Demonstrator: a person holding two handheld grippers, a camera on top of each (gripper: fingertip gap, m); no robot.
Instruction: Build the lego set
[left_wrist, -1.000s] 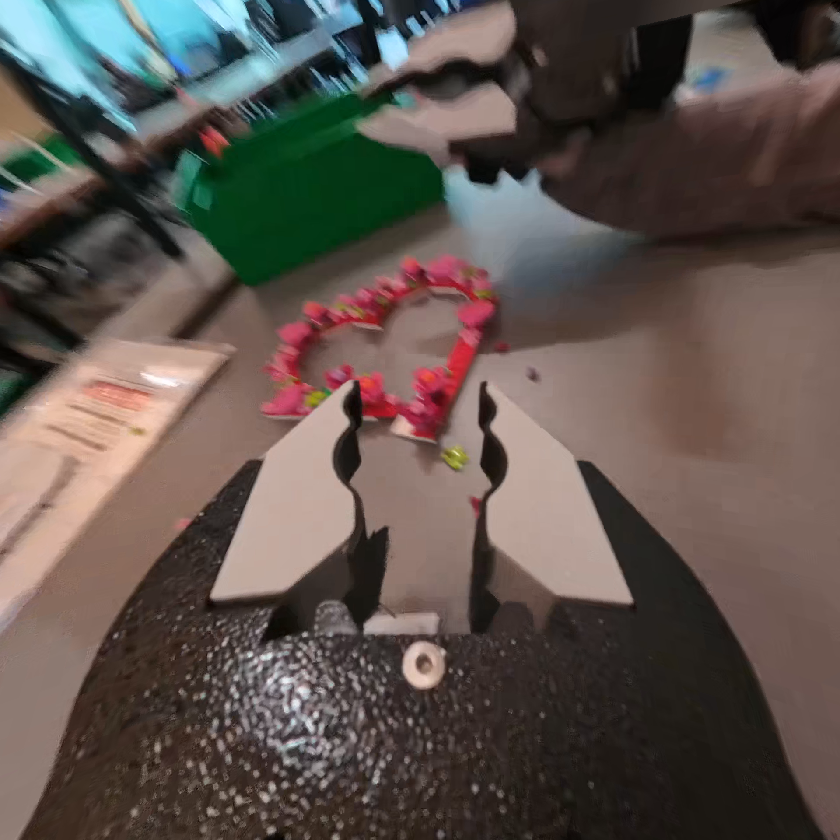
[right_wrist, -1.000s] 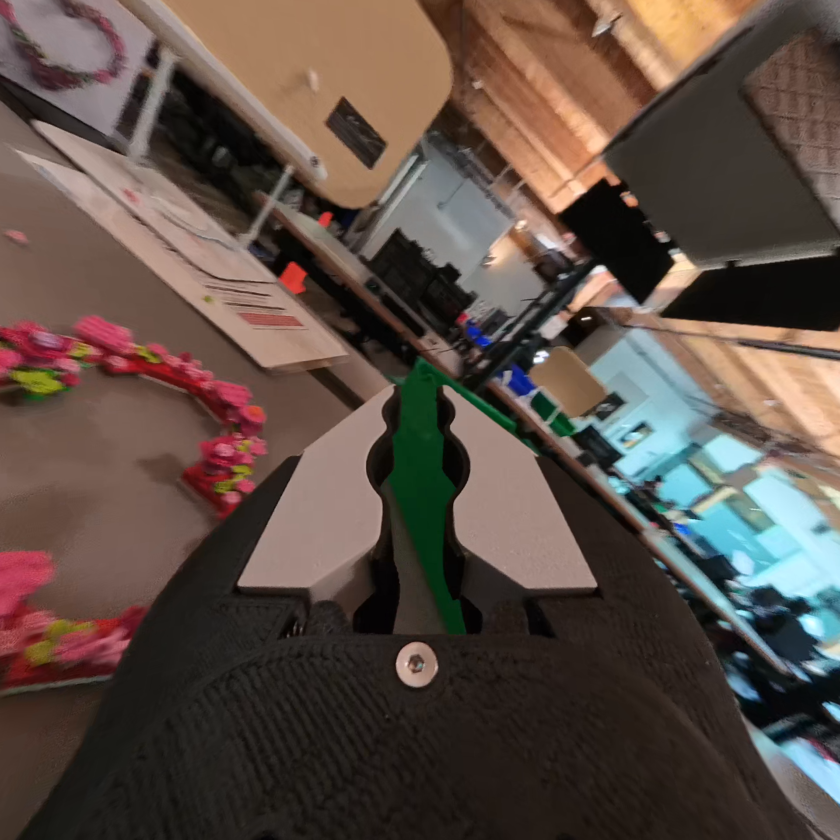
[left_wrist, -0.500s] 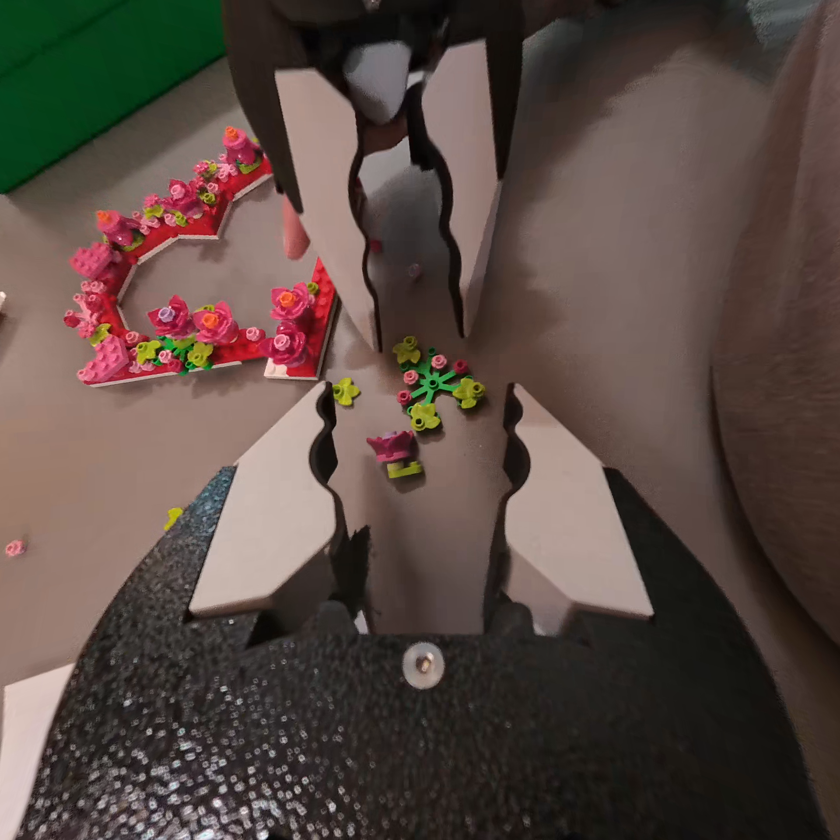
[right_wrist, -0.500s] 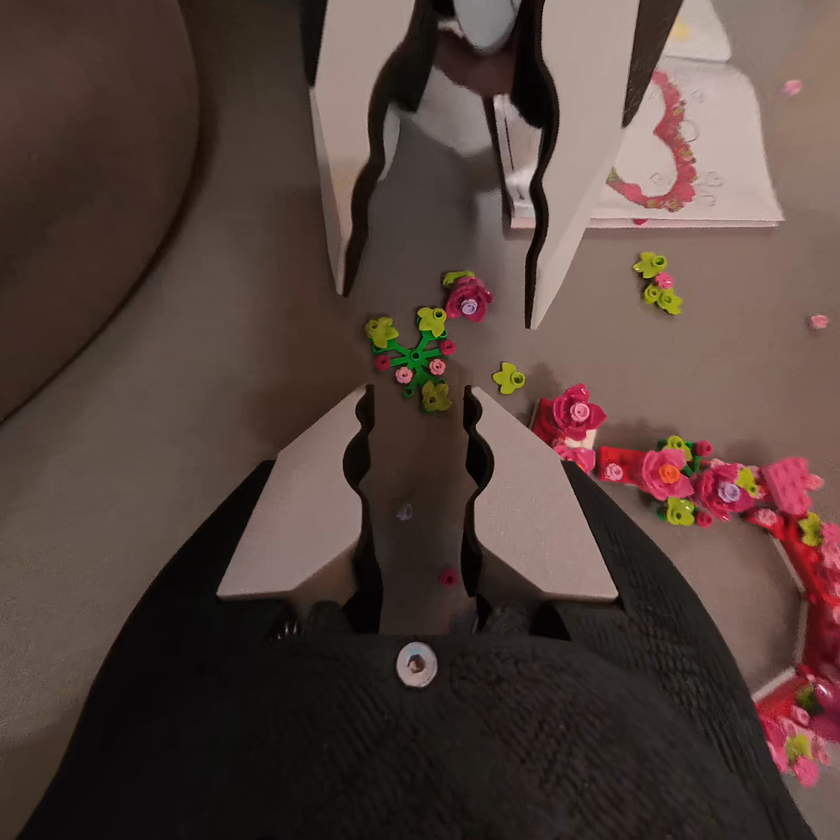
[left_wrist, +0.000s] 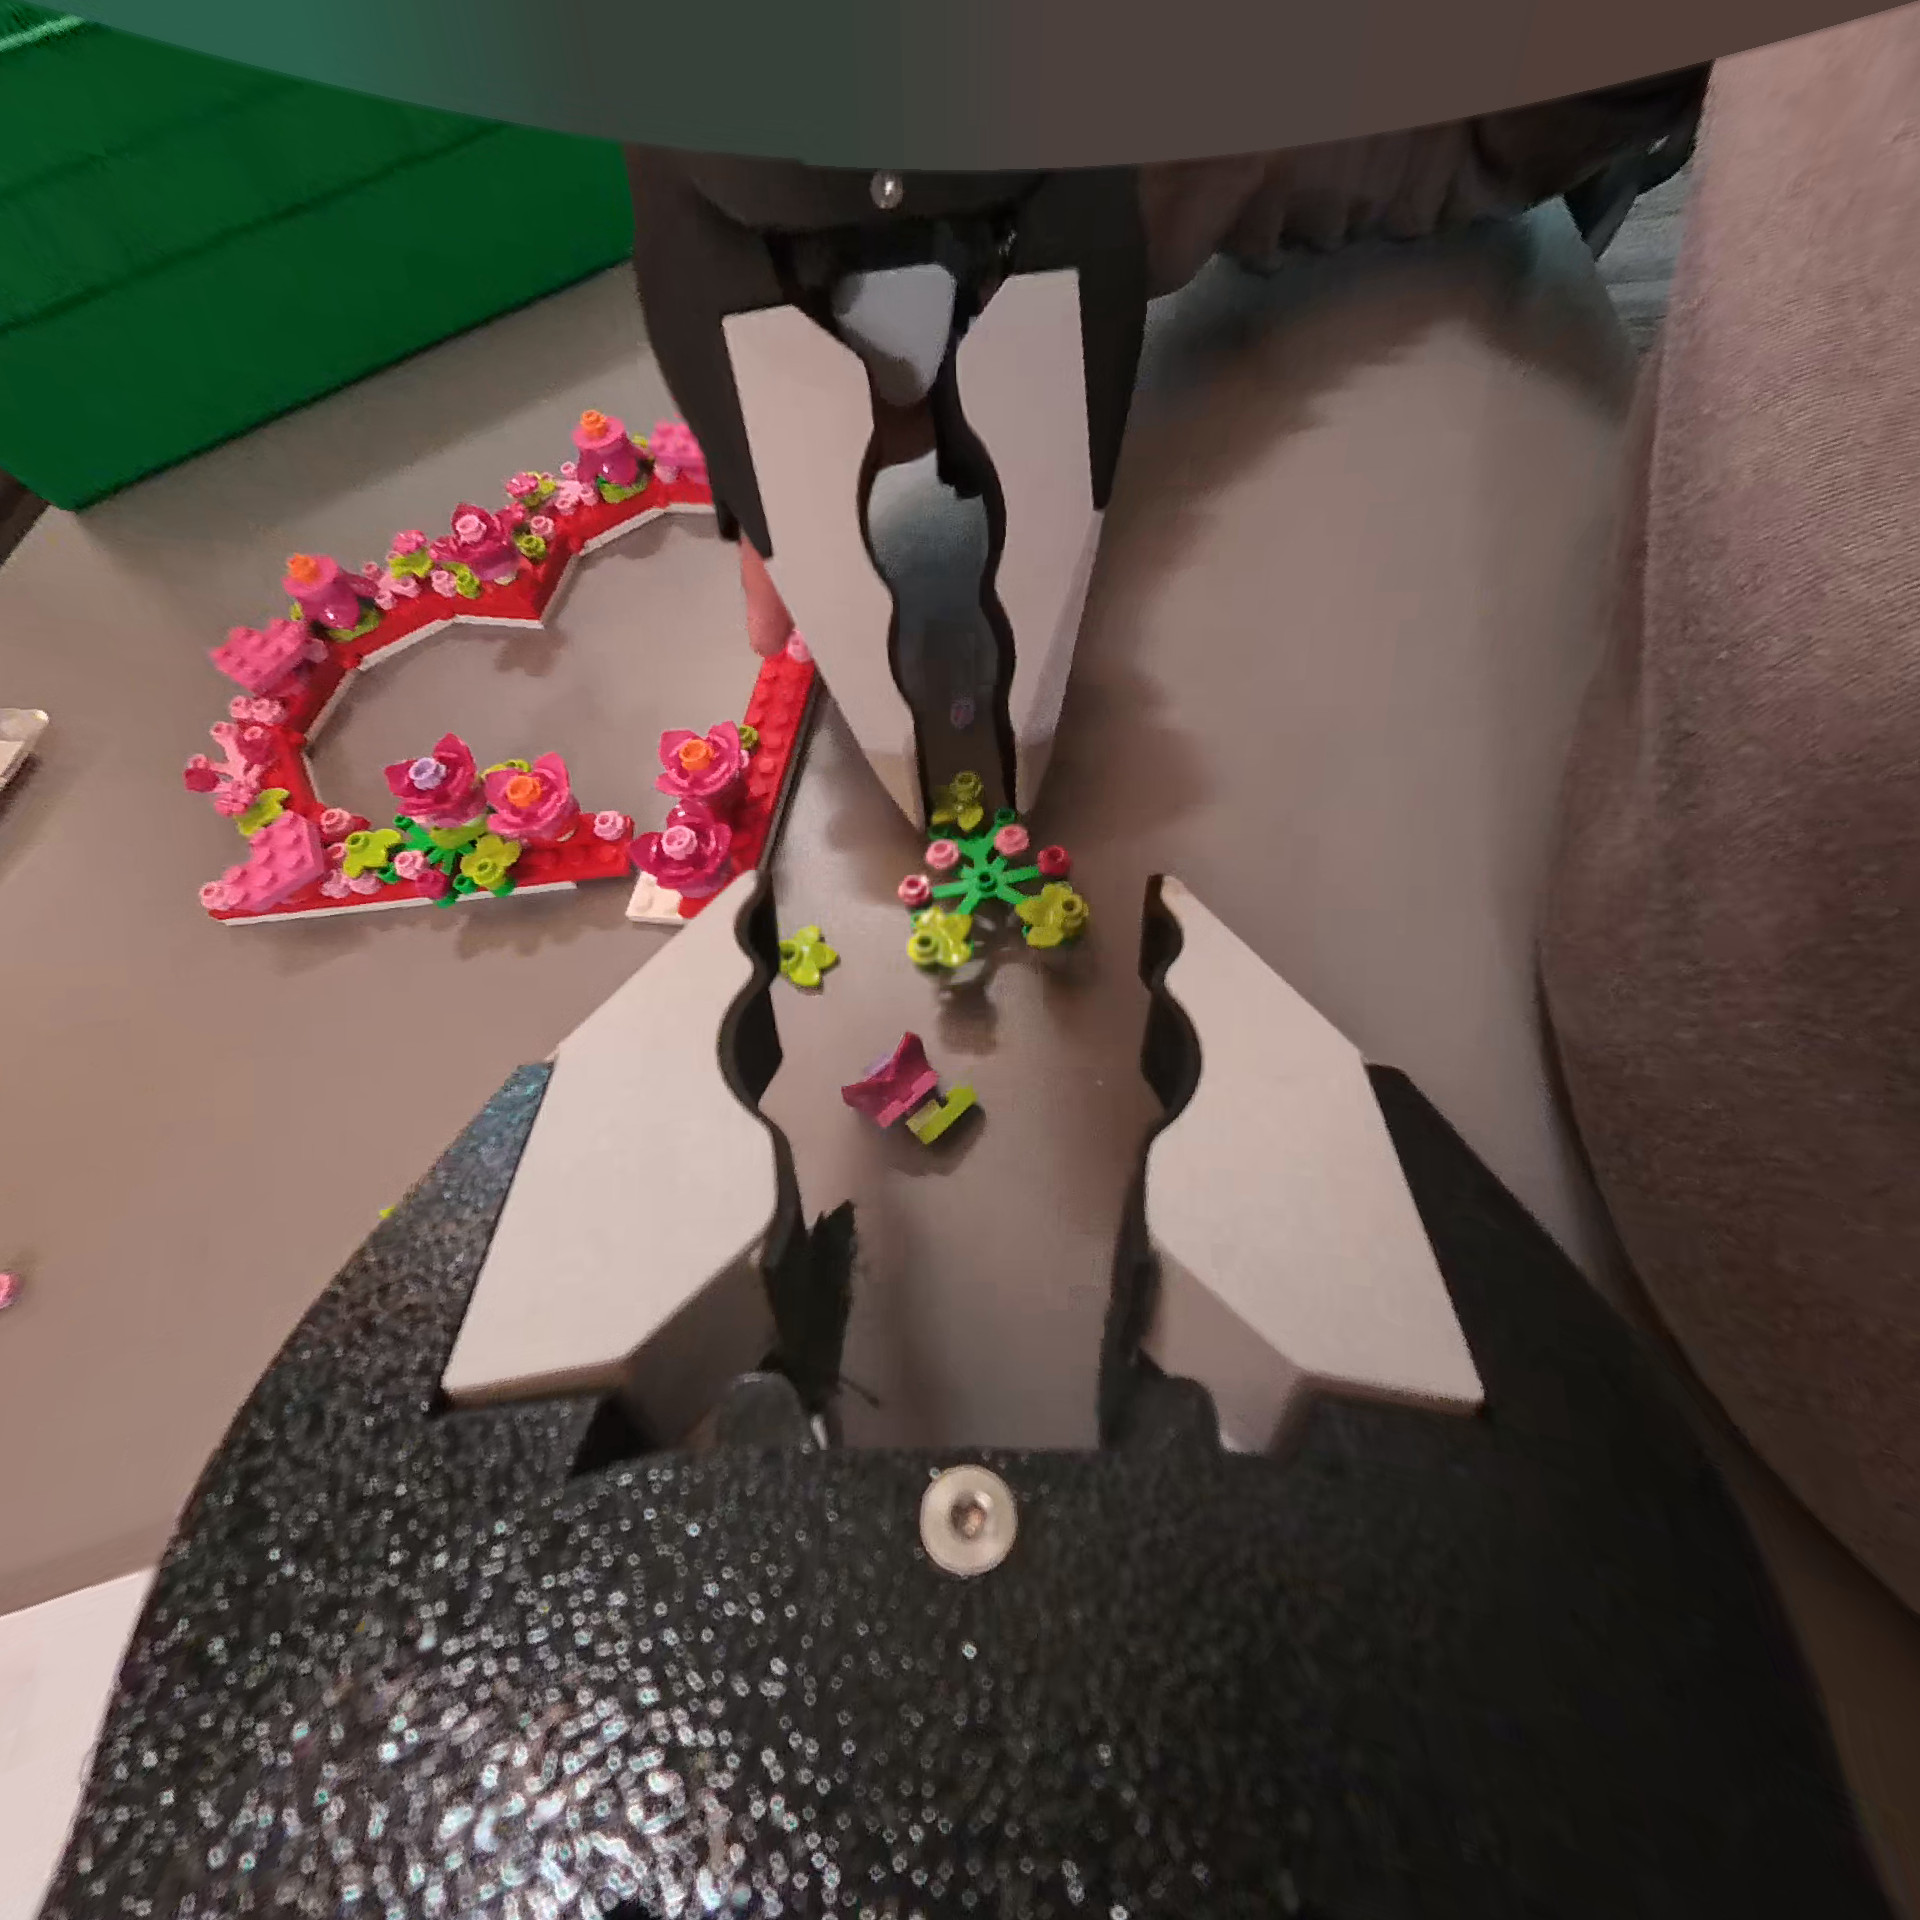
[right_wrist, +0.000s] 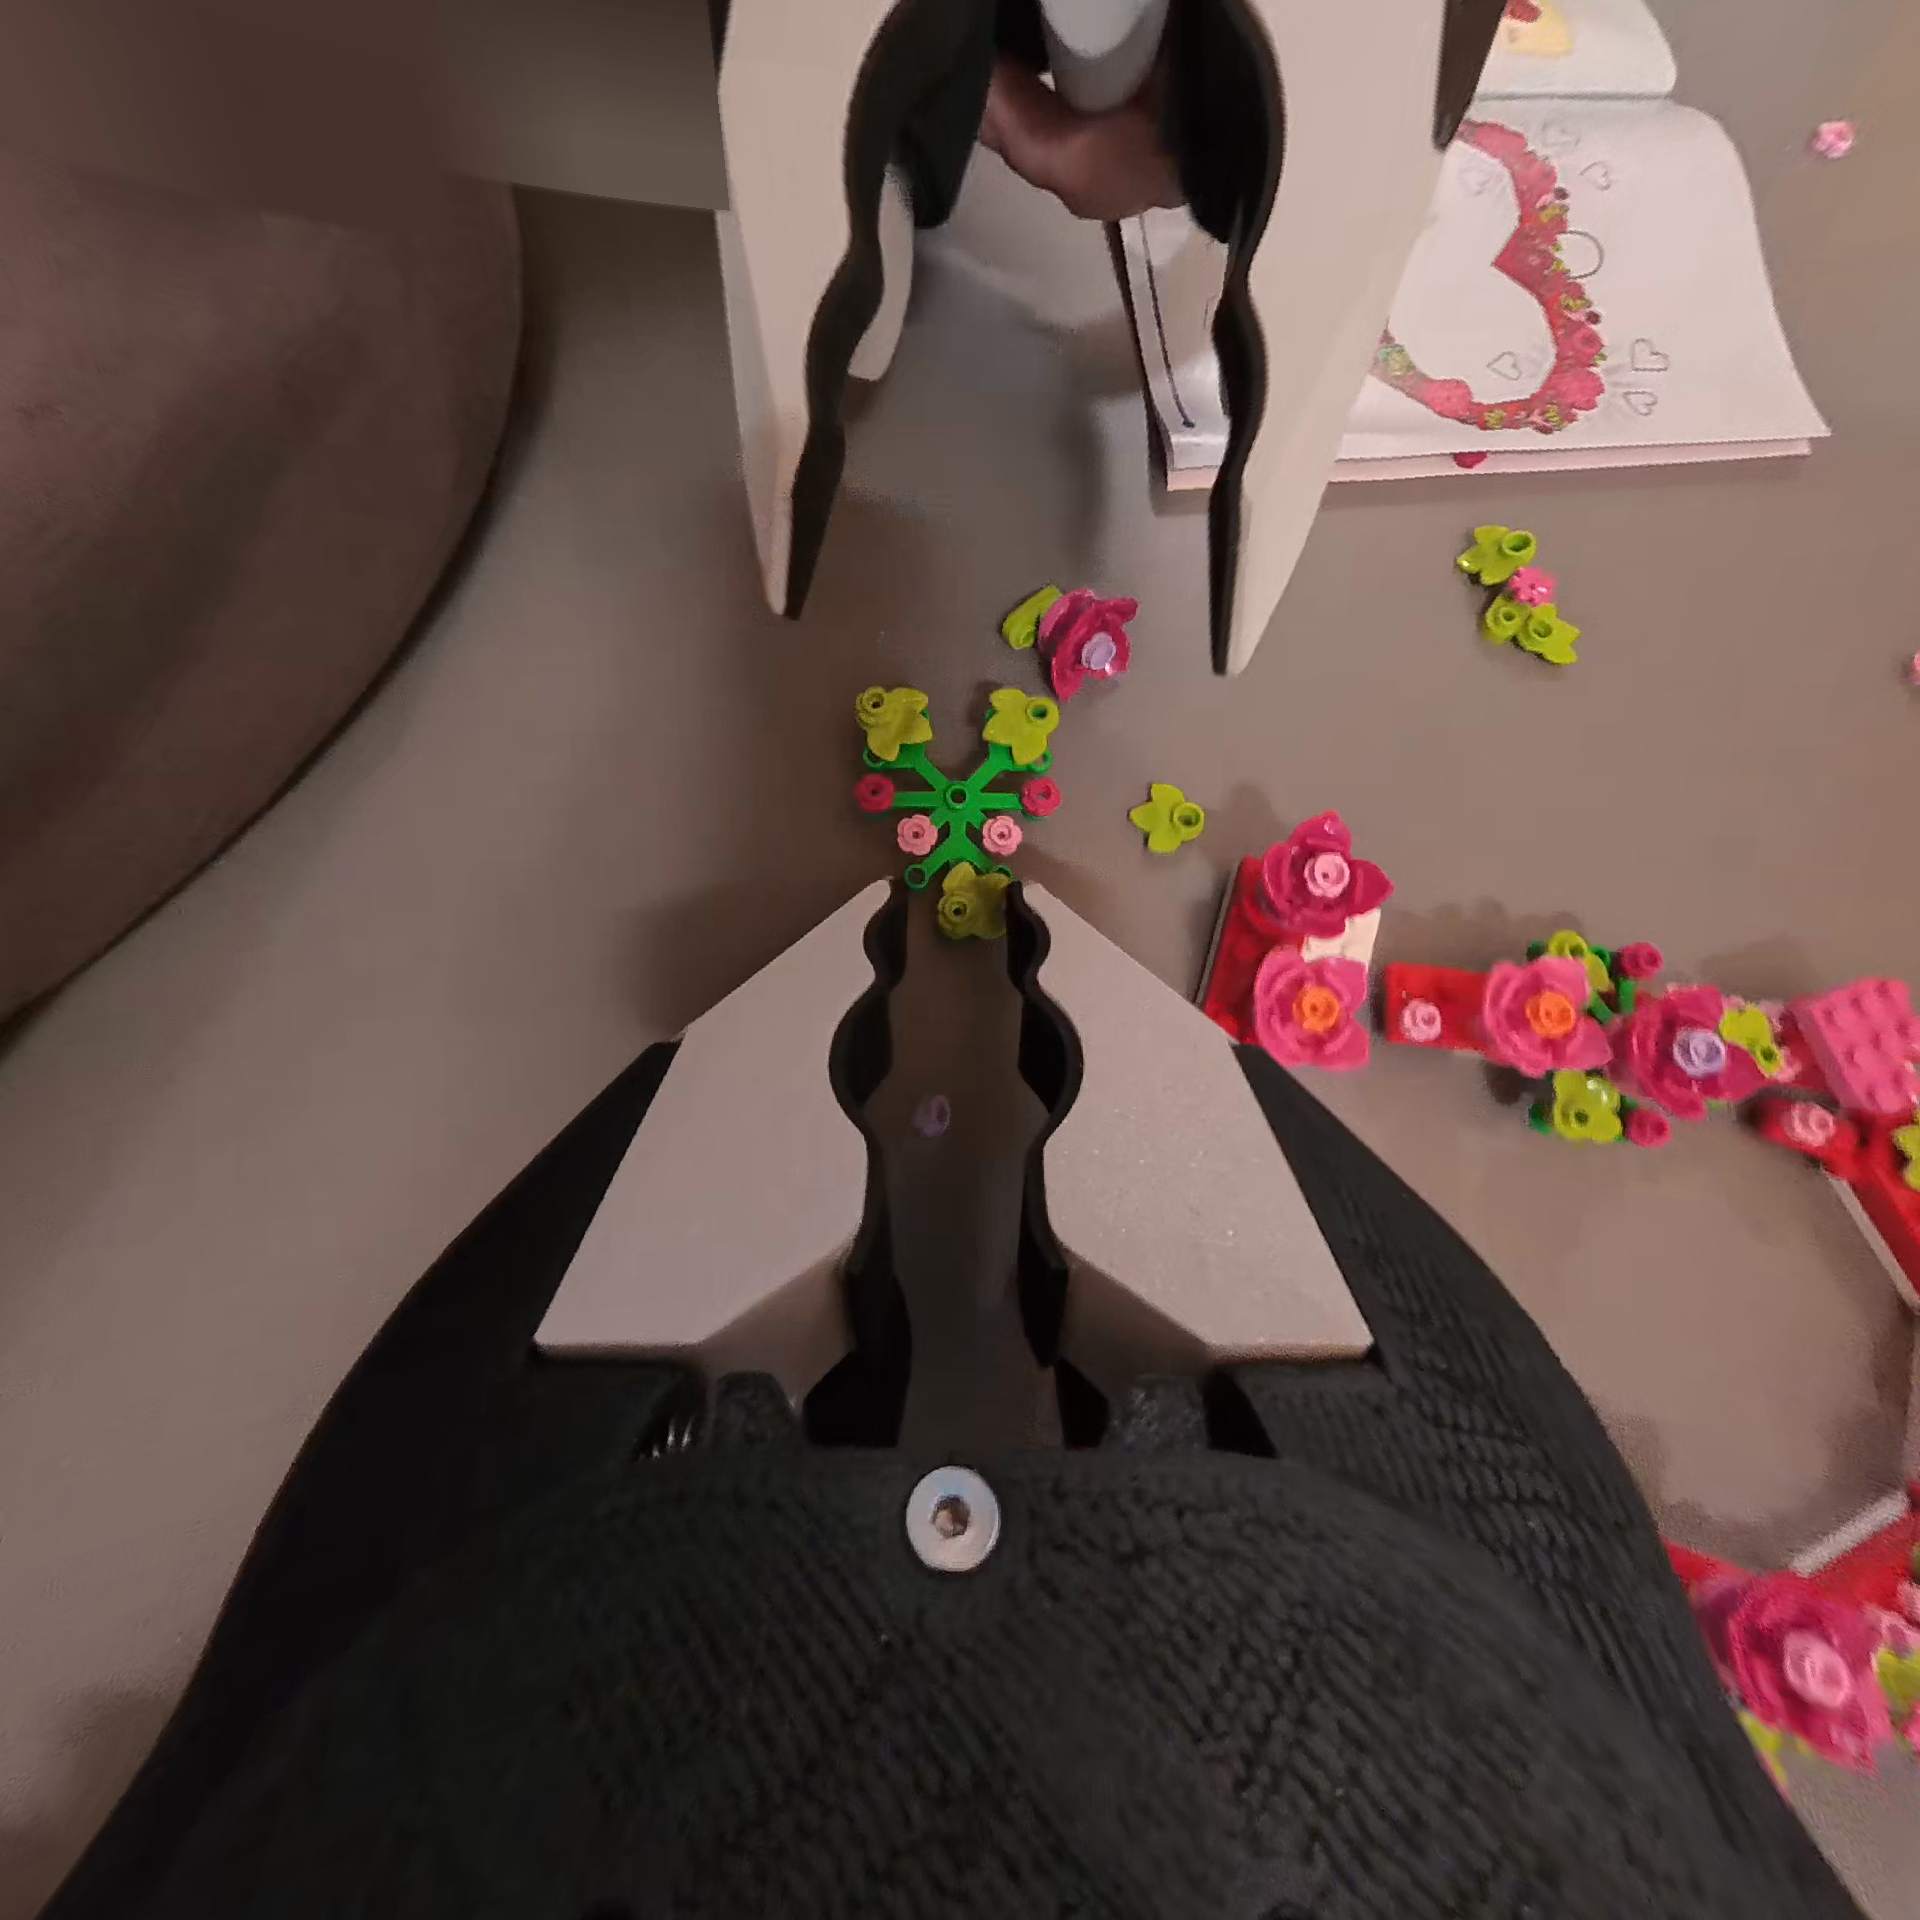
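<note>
From the left wrist view, we see our left gripper (left_wrist: 951, 914) spread wide, the green leaf piece (left_wrist: 985, 883) just ahead on the table (left_wrist: 1299, 727).

From the right wrist view, our right gripper (right_wrist: 954, 891) is narrow, maybe pinching its yellow-green leaf (right_wrist: 971, 902).

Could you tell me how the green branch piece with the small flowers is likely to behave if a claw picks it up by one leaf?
The green branch piece looks thin and spoked, so probably light, perhaps slightly bendy. Its lime leaves seem merely clipped on; one might pop off.
</note>
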